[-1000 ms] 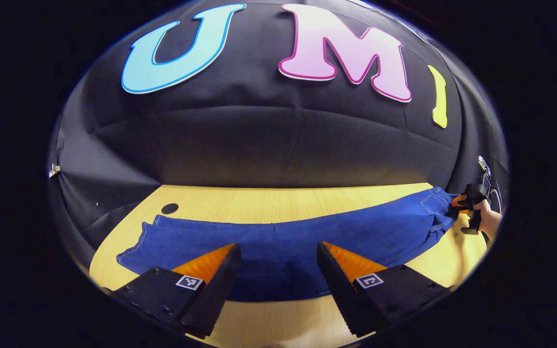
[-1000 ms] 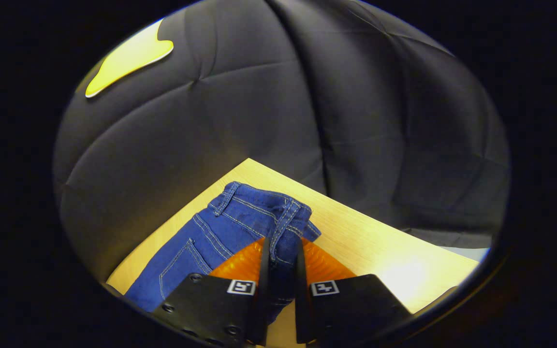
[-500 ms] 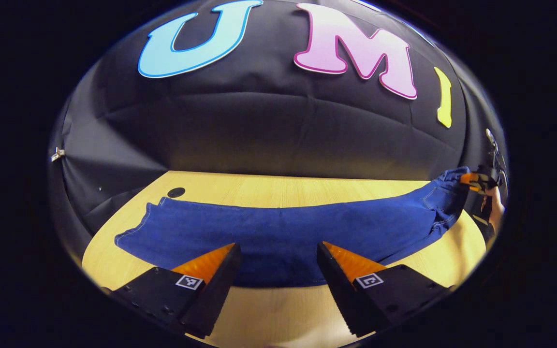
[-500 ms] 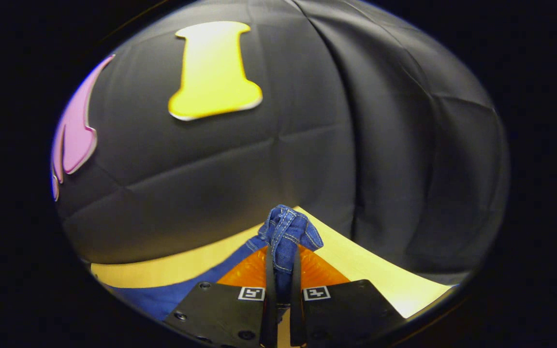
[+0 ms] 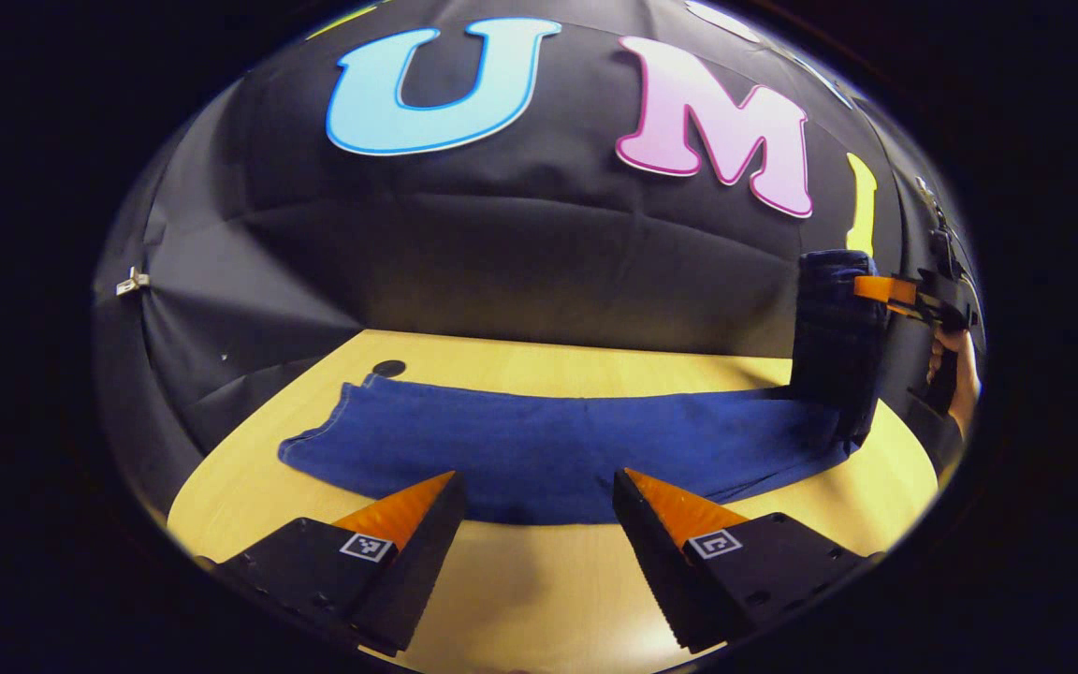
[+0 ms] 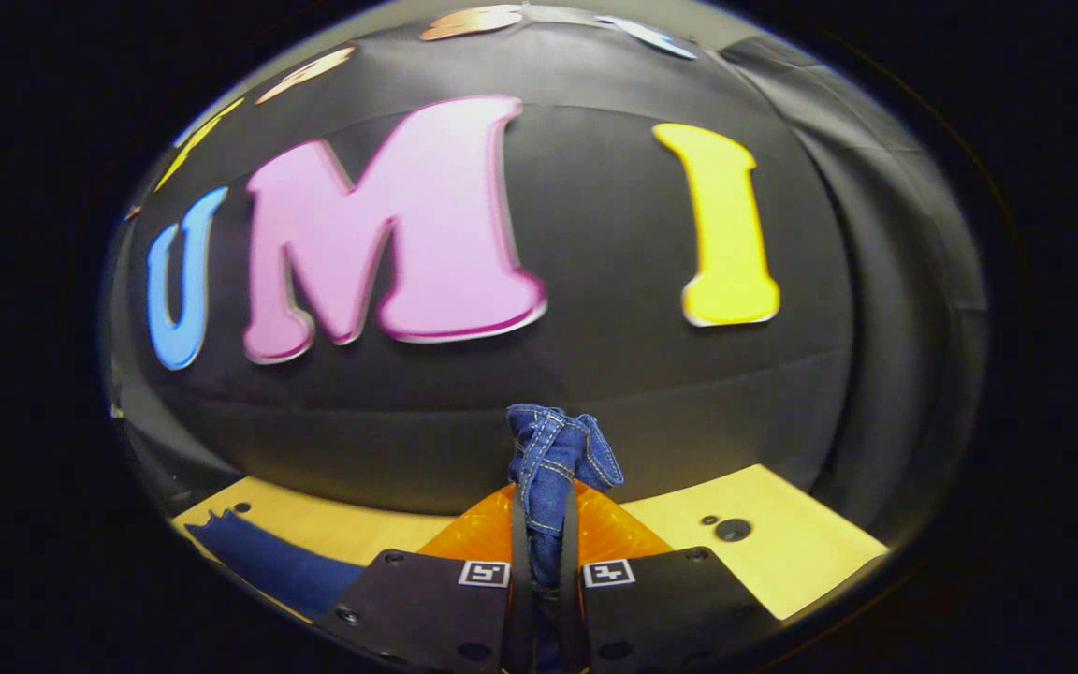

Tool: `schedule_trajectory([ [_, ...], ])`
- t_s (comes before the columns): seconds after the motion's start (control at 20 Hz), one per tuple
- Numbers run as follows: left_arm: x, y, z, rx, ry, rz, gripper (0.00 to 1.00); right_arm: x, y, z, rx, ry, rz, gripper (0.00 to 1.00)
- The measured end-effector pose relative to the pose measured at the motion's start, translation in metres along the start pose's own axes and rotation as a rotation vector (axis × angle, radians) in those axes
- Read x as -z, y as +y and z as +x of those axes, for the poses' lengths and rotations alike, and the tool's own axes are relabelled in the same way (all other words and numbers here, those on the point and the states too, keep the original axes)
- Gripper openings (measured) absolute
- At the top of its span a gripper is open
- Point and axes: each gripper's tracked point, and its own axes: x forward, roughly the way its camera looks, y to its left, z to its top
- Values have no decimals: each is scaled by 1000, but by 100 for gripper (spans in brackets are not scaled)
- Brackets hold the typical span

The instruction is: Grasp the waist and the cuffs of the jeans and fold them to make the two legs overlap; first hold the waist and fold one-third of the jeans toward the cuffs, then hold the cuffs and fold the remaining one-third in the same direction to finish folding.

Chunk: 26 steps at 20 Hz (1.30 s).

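The right gripper (image 6: 544, 552), raised above the counter (image 5: 539, 370), pinches the bunched waist (image 6: 553, 449) of the jeans (image 5: 558, 449). The left gripper (image 5: 534, 520) hovers wide apart, empty, before the blue legs lying flat along the counter.

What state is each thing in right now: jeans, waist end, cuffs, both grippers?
jeans: legs flat along the table, one end raised.
waist: bunched, lifted off the table, hanging from the right gripper.
cuffs: flat on the table, not held.
right gripper: shut on the waist.
left gripper: open, holding nothing, near the jeans' edge.
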Motion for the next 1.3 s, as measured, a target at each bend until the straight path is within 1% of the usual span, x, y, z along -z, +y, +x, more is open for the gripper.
schedule_trajectory([
  [0.1,6,23,-8,-20,4,-30,99,46,-12,4,-70,50,-14,13],
  [0.2,15,43,-11,-32,18,-61,99,88,-37,19,-112,131,-17,13],
  [0.3,18,65,-9,-57,25,-85,99,128,-70,34,-138,206,-54,13],
  [0.35,17,75,-8,-70,22,-98,100,144,-93,35,-145,233,-78,13],
  [0.4,16,86,-7,-88,14,-109,100,163,-110,46,-155,251,-97,14],
  [0.45,15,98,-6,-106,9,-121,100,188,-123,60,-173,265,-103,17],
  [0.5,14,111,-4,-129,6,-133,100,198,-133,71,-210,278,-88,22],
  [0.55,13,122,0,-151,6,-141,100,177,-100,44,-232,294,-73,37],
  [0.6,13,135,4,-172,8,-147,100,201,-104,48,-243,323,-62,52],
  [0.65,12,145,6,-192,4,-151,100,215,-107,45,-256,359,-58,67],
  [0.7,9,157,12,-207,-1,-155,100,211,-89,24,-262,381,-83,82],
  [0.75,7,168,18,-217,-3,-159,100,213,-90,16,-265,380,-118,93],
  [0.8,7,178,25,-230,5,-168,100,210,-89,10,-274,365,-155,94],
  [0.85,7,186,34,-241,15,-187,98,208,-87,4,-281,354,-176,92],
  [0.9,7,193,41,-246,25,-212,100,207,-84,-3,-291,347,-188,98],
  [1.0,6,206,62,-245,29,-248,100,204,-78,-16,-310,331,-197,99],
  [1.05,8,211,70,-248,41,-236,98,202,-79,-21,-308,325,-203,98],
  [1.15,14,224,85,-276,81,-186,100,201,-75,-31,-315,323,-198,98],
  [1.3,31,226,99,-300,147,-193,99,201,-82,-42,-312,344,-186,98],
])
